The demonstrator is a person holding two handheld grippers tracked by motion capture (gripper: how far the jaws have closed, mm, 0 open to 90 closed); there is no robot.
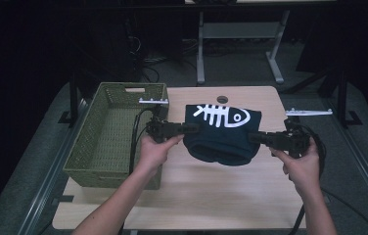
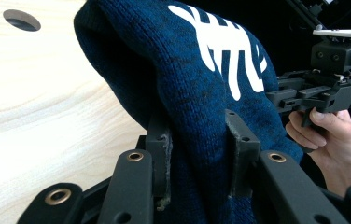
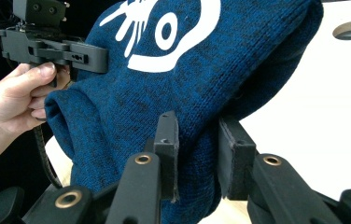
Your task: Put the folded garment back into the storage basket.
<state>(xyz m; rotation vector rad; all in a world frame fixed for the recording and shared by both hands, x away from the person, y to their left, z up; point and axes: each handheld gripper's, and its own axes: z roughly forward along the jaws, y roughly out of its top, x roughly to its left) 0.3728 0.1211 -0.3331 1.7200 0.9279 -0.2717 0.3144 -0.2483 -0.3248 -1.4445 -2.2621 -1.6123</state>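
A dark blue knitted garment with a white fish-skeleton print hangs folded above the wooden table, held from both sides. My left gripper is shut on its left edge; in the left gripper view the knit is pinched between the two pads. On the opposite edge my right gripper is shut, and the right gripper view has the cloth bunched between its pads. The lower fold sags between the two grippers.
An olive woven basket with nothing in it stands at the left of the table, close to the left hand. A round hole is in the tabletop at the back. Table legs and cables lie on the dark floor beyond.
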